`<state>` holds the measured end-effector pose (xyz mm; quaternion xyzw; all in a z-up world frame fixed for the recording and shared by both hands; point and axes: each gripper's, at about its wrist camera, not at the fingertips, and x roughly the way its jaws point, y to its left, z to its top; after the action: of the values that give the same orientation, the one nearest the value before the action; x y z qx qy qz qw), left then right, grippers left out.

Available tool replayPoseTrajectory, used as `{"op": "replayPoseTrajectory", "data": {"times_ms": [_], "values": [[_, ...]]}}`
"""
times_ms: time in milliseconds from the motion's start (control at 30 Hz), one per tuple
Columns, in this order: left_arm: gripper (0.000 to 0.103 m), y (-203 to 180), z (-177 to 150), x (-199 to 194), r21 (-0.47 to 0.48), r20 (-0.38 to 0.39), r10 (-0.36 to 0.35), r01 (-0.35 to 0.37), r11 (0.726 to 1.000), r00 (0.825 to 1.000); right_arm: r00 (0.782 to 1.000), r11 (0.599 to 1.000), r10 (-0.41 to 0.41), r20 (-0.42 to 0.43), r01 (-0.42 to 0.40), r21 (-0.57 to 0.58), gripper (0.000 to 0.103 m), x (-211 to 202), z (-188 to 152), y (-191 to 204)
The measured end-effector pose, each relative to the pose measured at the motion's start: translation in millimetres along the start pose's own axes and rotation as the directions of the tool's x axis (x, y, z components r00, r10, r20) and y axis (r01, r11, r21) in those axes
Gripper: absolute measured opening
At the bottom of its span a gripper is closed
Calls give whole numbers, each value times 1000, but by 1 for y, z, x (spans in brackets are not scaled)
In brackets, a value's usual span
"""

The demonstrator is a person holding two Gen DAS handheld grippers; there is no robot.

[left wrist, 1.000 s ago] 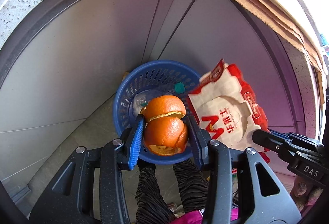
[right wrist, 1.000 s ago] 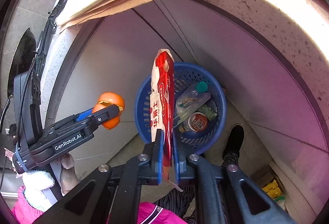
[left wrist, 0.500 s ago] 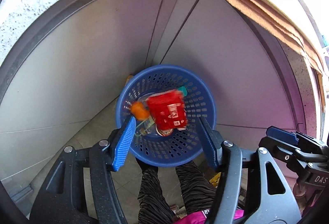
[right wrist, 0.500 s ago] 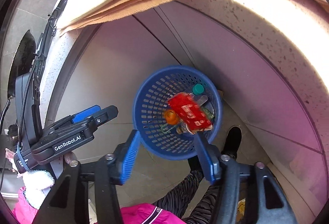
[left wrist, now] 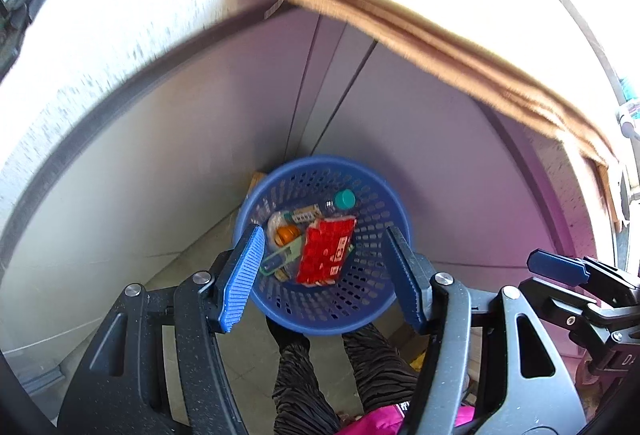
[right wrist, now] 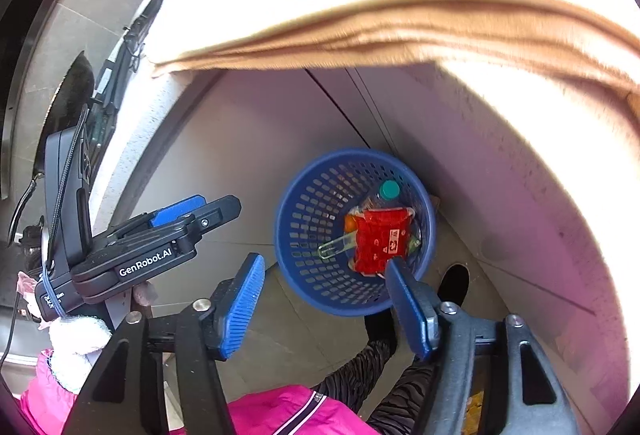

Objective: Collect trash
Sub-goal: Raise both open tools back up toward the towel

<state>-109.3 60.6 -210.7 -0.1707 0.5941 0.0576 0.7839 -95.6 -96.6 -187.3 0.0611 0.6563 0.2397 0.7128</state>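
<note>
A blue perforated basket (left wrist: 320, 327) (right wrist: 304, 195) stands on the floor in a cabinet corner. In it lie a red snack bag (left wrist: 326, 255) (right wrist: 380, 239), an orange peel (left wrist: 287, 234) (right wrist: 350, 223) and a bottle with a teal cap (left wrist: 345, 199) (right wrist: 389, 190). My left gripper (left wrist: 324, 231) hangs open above the basket with nothing between its blue pads. My right gripper (right wrist: 325, 261) is also above it; its jaws are opening and hold nothing. In the right wrist view the left gripper (right wrist: 220, 205) shows at the left.
A beige cloth (left wrist: 440, 47) (right wrist: 400, 35) hangs over the speckled counter edge above. Grey cabinet doors (left wrist: 200, 155) back the basket. The person's striped legs (left wrist: 300, 375), a black shoe (right wrist: 454, 281) and a pink jacket (right wrist: 280, 415) are just below the grippers.
Both grippers have let go: the orange peel and the red-and-white snack bag dropped into the basket. Both jaws have spread, and both hands have risen away from the basket.
</note>
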Motion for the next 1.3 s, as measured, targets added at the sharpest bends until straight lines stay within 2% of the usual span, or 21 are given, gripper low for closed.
{"op": "replayPoseTrajectory", "data": {"times_ms": [267, 533, 600, 700, 833, 1067, 1300], "values": [[63, -9, 19, -37, 5, 87, 0, 0, 1000, 996, 998, 999, 43, 36, -42, -15, 71, -27, 13, 4], [62, -23, 42, -62, 22, 164, -15, 11, 1000, 986, 993, 998, 53, 107, -49, -41, 79, -63, 35, 3], [63, -28, 46, -64, 30, 182, -15, 10, 1000, 983, 991, 998, 51, 127, -46, -45, 83, -70, 41, 3], [63, -36, 58, -67, 42, 203, -13, 5, 999, 979, 987, 998, 38, 157, -29, -60, 84, -83, 51, 1], [69, -46, 74, -69, 43, 227, -22, 12, 999, 974, 980, 996, 25, 196, -9, -85, 86, -99, 66, -3], [69, -63, 97, -71, 39, 245, -41, 33, 999, 969, 966, 995, 11, 257, 15, -99, 93, -121, 98, -20], [69, -80, 120, -67, 43, 254, -50, 40, 998, 966, 955, 998, 15, 297, 5, -68, 98, -135, 132, -46]]}}
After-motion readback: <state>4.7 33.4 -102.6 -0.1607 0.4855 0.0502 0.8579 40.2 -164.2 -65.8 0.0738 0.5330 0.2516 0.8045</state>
